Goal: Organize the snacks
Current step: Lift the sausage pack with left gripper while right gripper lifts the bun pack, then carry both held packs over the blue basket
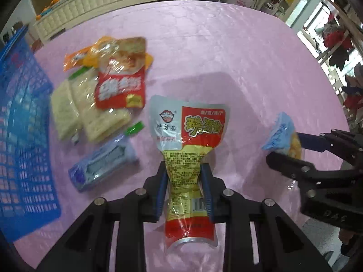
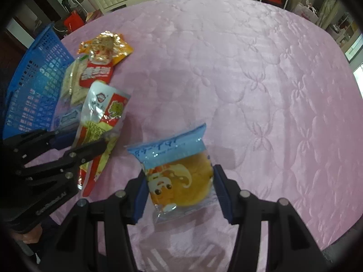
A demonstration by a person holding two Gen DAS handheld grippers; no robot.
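My left gripper [image 1: 184, 176] is shut on a silver, red and yellow snack bag [image 1: 190, 136], squeezing its middle above the pink cloth; this bag also shows in the right wrist view [image 2: 102, 122]. My right gripper [image 2: 179, 181] is shut on a blue bread packet [image 2: 179, 172] with a round bun inside; the bread packet also shows at the right of the left wrist view [image 1: 281, 136]. A pile of snacks lies to the left: a red packet [image 1: 120, 83], pale crackers [image 1: 90, 108], an orange packet [image 1: 77, 59] and a blue wafer packet [image 1: 102, 163].
A blue plastic basket [image 1: 22, 124] stands at the left edge of the pink quilted tablecloth [image 2: 249, 79]; the basket also shows in the right wrist view [image 2: 34, 90]. White cabinets and shelves stand beyond the far edge.
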